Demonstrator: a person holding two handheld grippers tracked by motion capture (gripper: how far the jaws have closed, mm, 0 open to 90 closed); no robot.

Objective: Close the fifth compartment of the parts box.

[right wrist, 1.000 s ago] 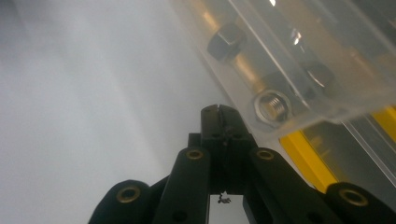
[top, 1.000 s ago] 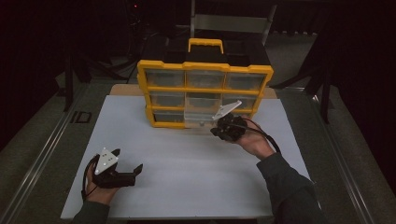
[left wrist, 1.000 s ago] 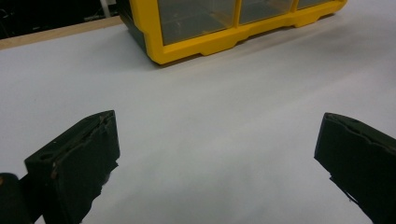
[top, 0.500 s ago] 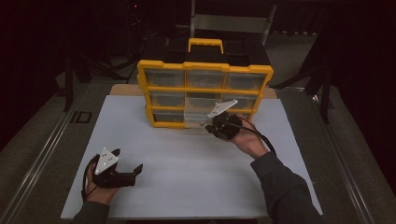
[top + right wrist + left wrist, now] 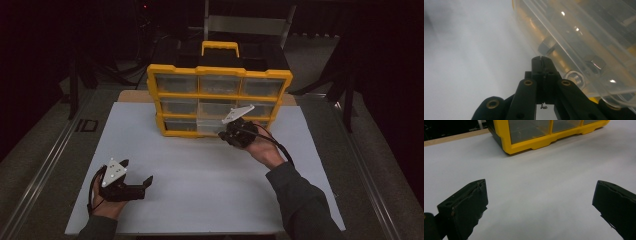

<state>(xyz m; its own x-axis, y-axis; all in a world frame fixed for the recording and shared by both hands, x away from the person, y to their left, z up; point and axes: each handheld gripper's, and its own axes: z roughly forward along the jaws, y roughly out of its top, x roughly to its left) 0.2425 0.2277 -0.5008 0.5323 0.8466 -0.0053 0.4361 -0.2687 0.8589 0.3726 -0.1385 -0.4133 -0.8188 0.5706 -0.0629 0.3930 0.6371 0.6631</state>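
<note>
A yellow organizer [image 5: 220,95] with clear drawers and a top handle stands at the back of the white table [image 5: 200,195]. Its bottom middle drawer [image 5: 209,127] sticks out slightly. My right gripper [image 5: 223,134] is shut with nothing between its jaws, and its tip is right at that drawer's front. In the right gripper view the shut jaws [image 5: 541,60] lie beside the clear drawer wall [image 5: 579,42], with nuts and bolts [image 5: 596,62] behind it. My left gripper [image 5: 136,171] rests open on the table at the near left, well apart from the organizer [image 5: 536,143], with bare table between its jaws [image 5: 540,202].
A wooden table edge [image 5: 132,96] shows behind the white sheet at the left of the organizer. Dark stands and a metal rail [image 5: 45,165] flank the table. Open white surface lies between the two hands.
My right gripper has shifted a little to the left along the organizer's front, staying shut. The left gripper has not moved.
</note>
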